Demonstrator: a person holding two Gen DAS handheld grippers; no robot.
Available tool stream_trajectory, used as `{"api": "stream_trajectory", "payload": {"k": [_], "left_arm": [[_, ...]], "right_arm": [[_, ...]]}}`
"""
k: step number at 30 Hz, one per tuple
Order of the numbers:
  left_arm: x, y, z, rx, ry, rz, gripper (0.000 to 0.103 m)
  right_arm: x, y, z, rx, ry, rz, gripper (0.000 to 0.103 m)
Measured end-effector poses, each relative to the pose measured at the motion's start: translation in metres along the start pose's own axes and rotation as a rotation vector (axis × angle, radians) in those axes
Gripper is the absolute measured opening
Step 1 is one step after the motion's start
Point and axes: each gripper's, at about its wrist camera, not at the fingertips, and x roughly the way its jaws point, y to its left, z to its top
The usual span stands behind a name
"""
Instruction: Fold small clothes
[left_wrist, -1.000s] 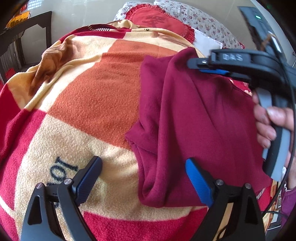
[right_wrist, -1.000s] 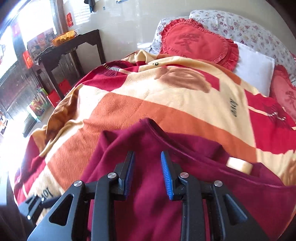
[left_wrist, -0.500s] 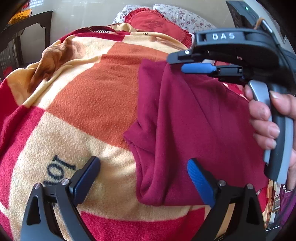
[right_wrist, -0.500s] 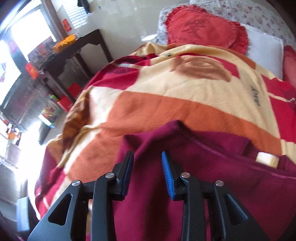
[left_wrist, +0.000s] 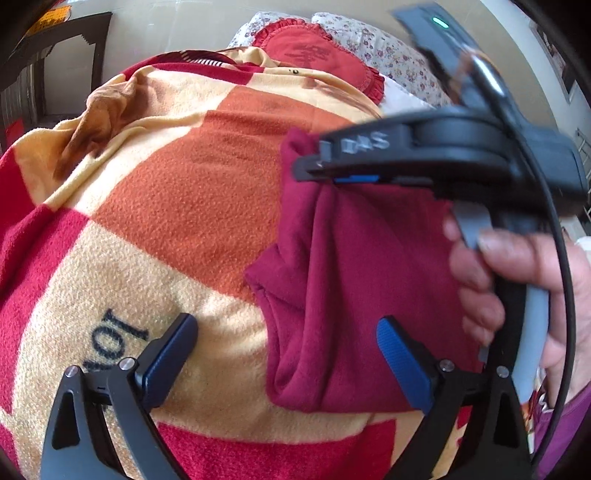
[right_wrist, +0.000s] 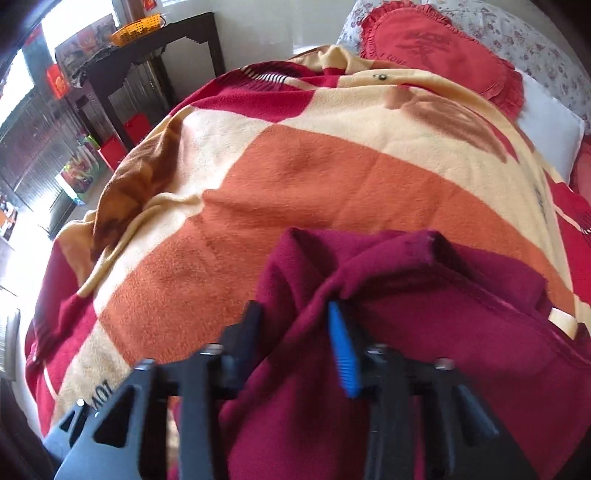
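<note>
on checked fleece blanket (right_wrist: 317, 177), maroon garment (left_wrist: 354, 280), dark side table (right_wrist: 155, 48)

Pale wall (right_wrist: 258, 29), dark side table (right_wrist: 159, 48), bright window (right_wrist: 22, 74) on left.

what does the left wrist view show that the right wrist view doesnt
Only the left wrist view shows the hand that holds the right gripper from the side, and the left gripper, open wide over the near edge of the maroon garment.

Only the right wrist view shows the dark side table with an orange basket, and the white pillow.

Both show the garment lying on the checked blanket, the right gripper pinching a raised fold of it, and the red heart cushion.
</note>
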Motion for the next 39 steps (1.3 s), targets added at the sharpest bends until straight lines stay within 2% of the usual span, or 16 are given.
{"api": "stream_trajectory", "payload": {"k": [1, 6, 8, 9, 10, 15, 18, 21, 26, 28, 29, 30, 31, 32, 34, 39], "left_arm": [[0.0, 0.001, 0.002, -0.013, -0.007, -0.011, 0.1], [0.009, -0.003, 0.014, -0.018, -0.009, -0.034, 0.096], [0.012, -0.006, 0.019, -0.008, -0.009, -0.047, 0.077], [0.015, -0.007, 0.022, -0.005, 0.004, -0.082, 0.055], [0.017, -0.009, 0.023, -0.006, 0.016, -0.102, 0.044], [0.0, -0.021, 0.017, 0.025, -0.042, -0.104, 0.026], [-0.01, -0.029, 0.015, 0.051, -0.064, -0.112, 0.026], [-0.017, -0.037, 0.016, 0.07, -0.074, -0.119, 0.026], [-0.024, -0.052, 0.011, 0.113, -0.075, -0.106, 0.026], [-0.024, -0.054, 0.009, 0.118, -0.07, -0.099, 0.026], [-0.024, -0.053, 0.009, 0.115, -0.065, -0.093, 0.026], [-0.023, -0.052, 0.01, 0.112, -0.06, -0.089, 0.027], [-0.023, -0.05, 0.01, 0.104, -0.05, -0.09, 0.031], [-0.024, -0.049, 0.009, 0.098, -0.046, -0.091, 0.037], [-0.026, -0.048, 0.006, 0.097, -0.048, -0.084, 0.074], [-0.023, -0.055, 0.0, 0.121, -0.043, -0.063, 0.076]], "right_arm": [[-0.005, -0.008, -0.003, 0.028, -0.008, 0.045, 0.001], [-0.039, -0.043, -0.013, 0.156, -0.061, 0.208, 0.0], [-0.05, -0.046, -0.016, 0.164, -0.078, 0.229, 0.0], [-0.055, -0.048, -0.017, 0.163, -0.082, 0.232, 0.0], [-0.057, -0.049, -0.017, 0.16, -0.081, 0.234, 0.0], [-0.066, -0.056, -0.017, 0.185, -0.093, 0.227, 0.001], [-0.07, -0.065, -0.016, 0.259, -0.101, 0.265, 0.047], [-0.065, -0.061, -0.009, 0.272, -0.066, 0.284, 0.049], [-0.044, -0.035, 0.001, 0.156, 0.009, 0.159, 0.05], [-0.032, -0.027, 0.002, 0.114, 0.038, 0.107, 0.041], [-0.031, -0.027, 0.001, 0.102, 0.035, 0.083, 0.032], [-0.033, -0.027, -0.002, 0.096, 0.014, 0.059, 0.01], [-0.036, -0.03, -0.004, 0.105, -0.002, 0.068, 0.003], [-0.041, -0.034, -0.007, 0.123, -0.024, 0.085, 0.003], [-0.052, -0.041, -0.014, 0.141, -0.056, 0.109, 0.001], [-0.077, -0.053, -0.023, 0.145, -0.105, 0.132, 0.0]]}}
